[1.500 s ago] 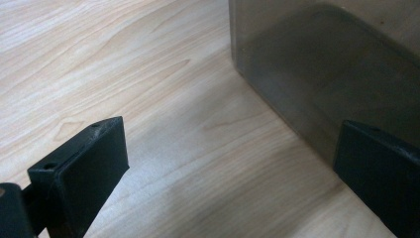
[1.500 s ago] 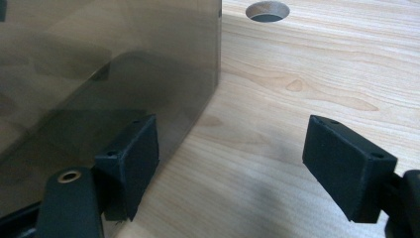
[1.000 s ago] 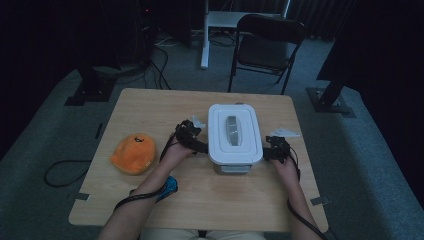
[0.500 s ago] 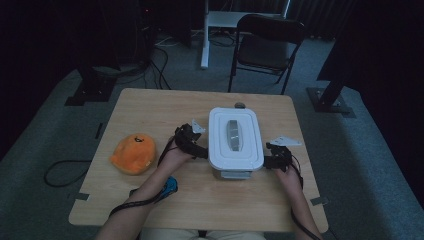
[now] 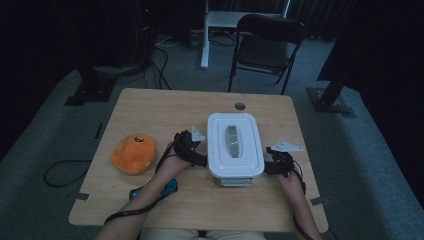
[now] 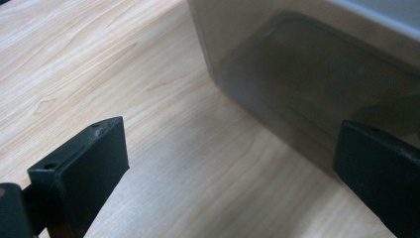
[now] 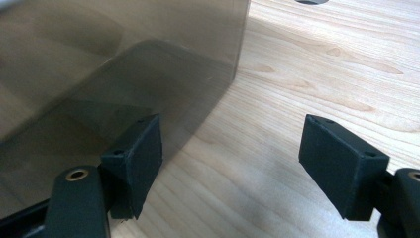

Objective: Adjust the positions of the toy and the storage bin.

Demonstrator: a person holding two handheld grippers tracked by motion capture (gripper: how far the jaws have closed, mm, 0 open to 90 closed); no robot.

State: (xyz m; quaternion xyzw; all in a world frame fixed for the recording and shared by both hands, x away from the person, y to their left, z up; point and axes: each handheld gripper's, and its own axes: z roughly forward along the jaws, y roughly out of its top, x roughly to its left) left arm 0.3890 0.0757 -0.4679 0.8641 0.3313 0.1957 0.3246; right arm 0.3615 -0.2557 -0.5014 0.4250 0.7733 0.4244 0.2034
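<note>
High view: box [image 5: 235, 145] on mid-table [image 5: 150, 110] has slid slightly toward the person, left hand-held gripper [image 5: 197, 159] and right hand-held gripper [image 5: 270, 167] flanking it — likely repositioning; left gripper view: jaws apart, box wall beside one; right gripper view: likewise apart, gripping nothing; no readable writing.

Your left gripper [image 6: 233, 183] looks along its two black jaws, which stand wide apart with bare wood between them. The left-hand jaw rises from the bottom corner, its flat pad facing inward. The right-hand jaw sits at the far right edge, just in front of the translucent grey wall of a plastic container [image 6: 307, 84]; you cannot tell whether they touch. Beyond both fingertips, the light wooden table [image 6: 99, 64] stretches away to the upper left.
</note>
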